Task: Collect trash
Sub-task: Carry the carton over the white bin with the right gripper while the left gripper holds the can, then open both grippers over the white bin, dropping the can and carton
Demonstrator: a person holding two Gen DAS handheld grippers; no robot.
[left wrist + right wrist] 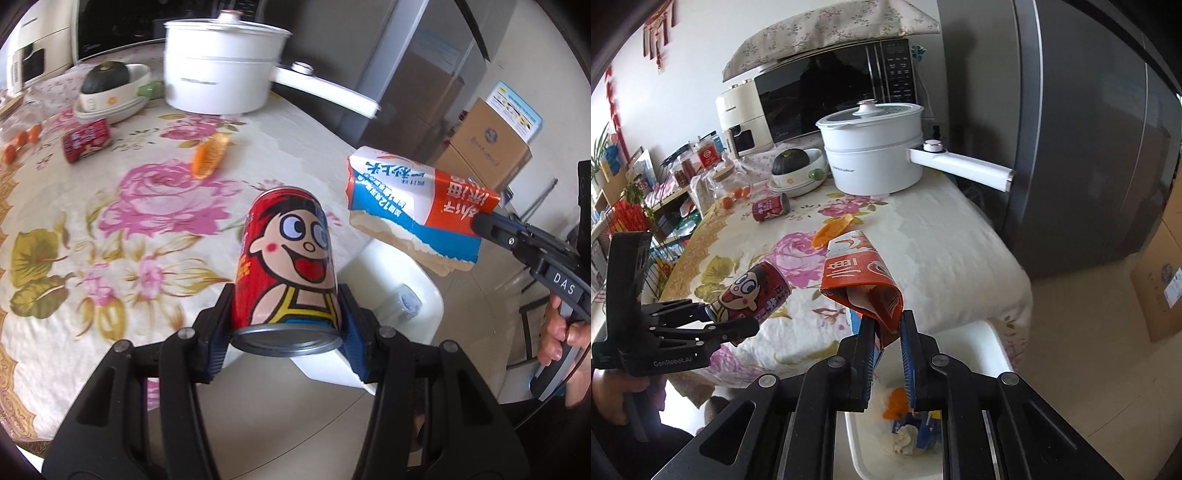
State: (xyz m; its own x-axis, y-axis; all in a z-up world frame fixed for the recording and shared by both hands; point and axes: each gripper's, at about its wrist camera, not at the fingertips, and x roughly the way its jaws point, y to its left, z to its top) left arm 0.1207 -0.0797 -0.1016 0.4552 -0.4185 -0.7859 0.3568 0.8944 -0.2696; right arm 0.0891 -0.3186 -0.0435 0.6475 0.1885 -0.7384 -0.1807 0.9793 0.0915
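At lower centre of the left wrist view, the left gripper (286, 314) is clamped wide around a red cartoon-printed can (286, 266), held above the table edge. At centre right, the right gripper (888, 332) pinches a torn orange-and-blue carton (860, 277) nearly closed, above the white trash bin (982, 343).

Glossy metal can (286, 266), torn paper carton (417, 206)

**A home kitchen and dining corner**

A flower-print cloth covers the counter (942, 236), which carries a white electric pot (875, 155) and a squash in a bowl (790, 162). Behind stand a microwave (831, 92) under a fabric cover, a cream appliance (738, 114) and a tall grey fridge (1089, 129). Jars crowd a side shelf (683, 173); red ornaments (657, 33) hang on the wall.
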